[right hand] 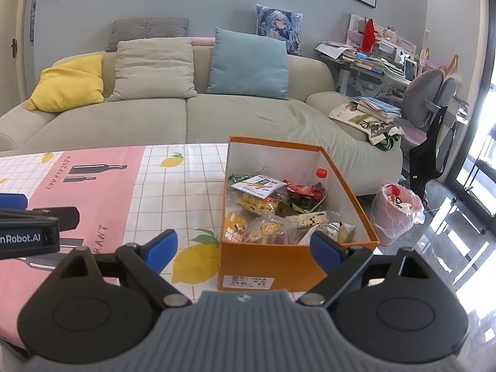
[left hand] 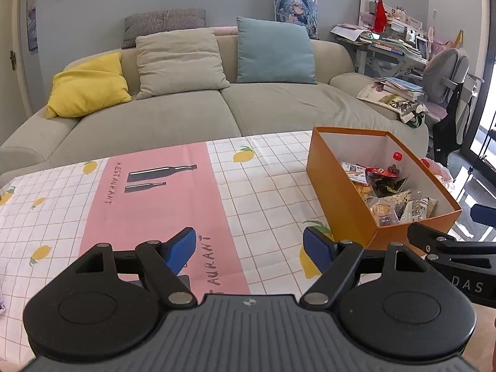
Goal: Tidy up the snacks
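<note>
- The snack packets [right hand: 272,207] are lying heaped inside the orange box [right hand: 263,276], which is sitting on the bench [right hand: 186,186] just ahead of the right gripper [right hand: 245,248] and ahead and to the right of the left gripper [left hand: 249,248].
- Both grippers are hovering with jaws spread wide and holding nothing; only the tablecloth is showing between the left jaws, and the box's near wall between the right ones.
- The packets are overlapping loosely, so a reach into the pile is likely risking a pinch on two wrappers at once, or crushing the puffed snacks.
- A red-capped bottle [right hand: 321,172] is standing at the far end of the box, and a careless sweep could be tipping it.
- The box is looking light and sitting near the bench's right edge, beyond the right jaws; a push on its wall could be sliding it toward the pink-lined bin [right hand: 396,214] on the floor.
- The grippers are working close beside each other and could be colliding.
- Beyond both jaws the sofa [left hand: 217,114] is standing clear of the work.
</note>
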A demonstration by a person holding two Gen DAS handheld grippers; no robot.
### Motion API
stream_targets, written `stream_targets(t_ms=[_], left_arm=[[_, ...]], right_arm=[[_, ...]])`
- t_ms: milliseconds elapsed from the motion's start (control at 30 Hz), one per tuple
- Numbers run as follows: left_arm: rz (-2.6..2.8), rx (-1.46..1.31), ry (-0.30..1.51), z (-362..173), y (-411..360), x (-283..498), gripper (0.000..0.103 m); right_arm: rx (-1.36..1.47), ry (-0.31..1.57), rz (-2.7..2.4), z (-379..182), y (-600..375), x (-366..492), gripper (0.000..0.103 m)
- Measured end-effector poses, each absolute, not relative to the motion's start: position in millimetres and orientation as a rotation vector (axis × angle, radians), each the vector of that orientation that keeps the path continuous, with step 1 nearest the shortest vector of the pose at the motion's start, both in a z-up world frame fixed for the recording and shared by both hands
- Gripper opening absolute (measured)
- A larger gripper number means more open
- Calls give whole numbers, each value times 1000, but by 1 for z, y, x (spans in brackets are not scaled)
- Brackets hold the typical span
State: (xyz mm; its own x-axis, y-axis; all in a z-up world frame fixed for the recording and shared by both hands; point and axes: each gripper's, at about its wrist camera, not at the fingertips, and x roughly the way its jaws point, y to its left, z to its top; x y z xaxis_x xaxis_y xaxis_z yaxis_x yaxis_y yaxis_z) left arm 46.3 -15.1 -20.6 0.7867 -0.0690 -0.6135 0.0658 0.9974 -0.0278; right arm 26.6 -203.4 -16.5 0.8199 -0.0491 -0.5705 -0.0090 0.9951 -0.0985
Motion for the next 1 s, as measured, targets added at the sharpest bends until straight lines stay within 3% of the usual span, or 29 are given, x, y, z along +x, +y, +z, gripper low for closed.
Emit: stream_targets(t_ms=[1000], left_arm=[[-60,-8,679,-20,-13,44,92]], right_arm=[[-111,608,4,-16,-199,24,92]])
